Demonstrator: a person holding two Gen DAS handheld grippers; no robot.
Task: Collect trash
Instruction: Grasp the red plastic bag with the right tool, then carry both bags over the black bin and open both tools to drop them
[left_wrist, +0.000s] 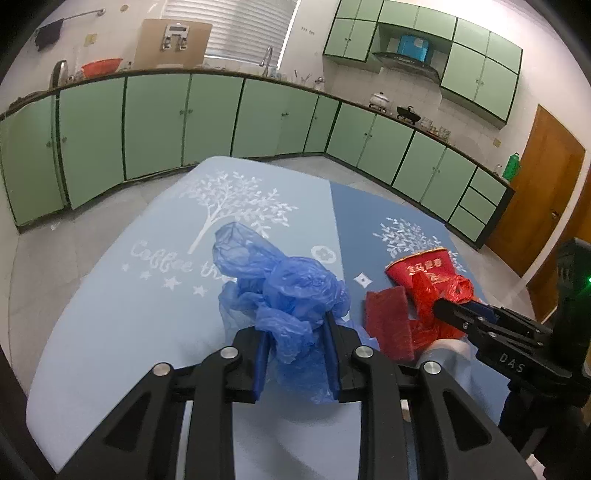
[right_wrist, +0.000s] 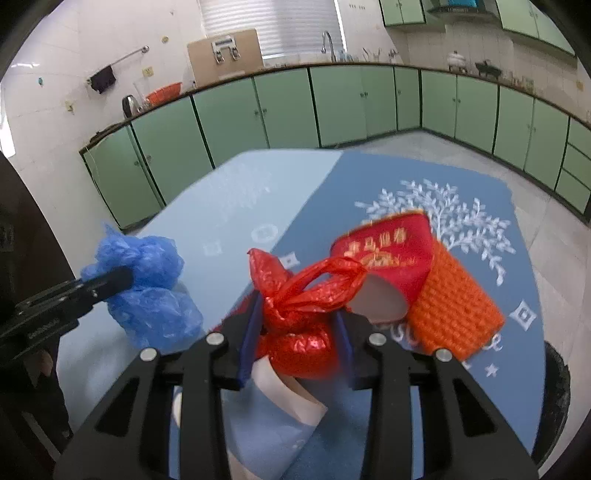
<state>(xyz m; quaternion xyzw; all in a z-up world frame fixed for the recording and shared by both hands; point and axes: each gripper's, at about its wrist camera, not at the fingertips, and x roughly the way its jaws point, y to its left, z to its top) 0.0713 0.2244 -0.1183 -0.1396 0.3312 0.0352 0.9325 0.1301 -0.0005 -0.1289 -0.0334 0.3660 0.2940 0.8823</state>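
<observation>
Hand-held grippers: left (left_wrist: 295, 354) holds crumpled blue plastic bag (left_wrist: 284, 288), right (right_wrist: 295, 332) pinches knotted red plastic bag (right_wrist: 295, 317).
We should lift the red bag slowly, clear of the red paper cup (right_wrist: 388, 254).

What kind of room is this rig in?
Most likely a home kitchen: pale green base cabinets run under a long countertop, a curved metal sink tap stands by the window, and a black range hood hangs between the green wall cabinets.

- Crumpled plastic bag (left_wrist: 284, 295): translucent blue.
- Knotted plastic bag (right_wrist: 295, 306): glossy red.
- Paper cup (right_wrist: 388, 254): red, gold lettering.
- Knitted sleeve (right_wrist: 454, 306): orange.
- Counter cloth (left_wrist: 147, 295): pale and darker blue, white trees.
- Cabinets (left_wrist: 155, 122): mint green.
</observation>
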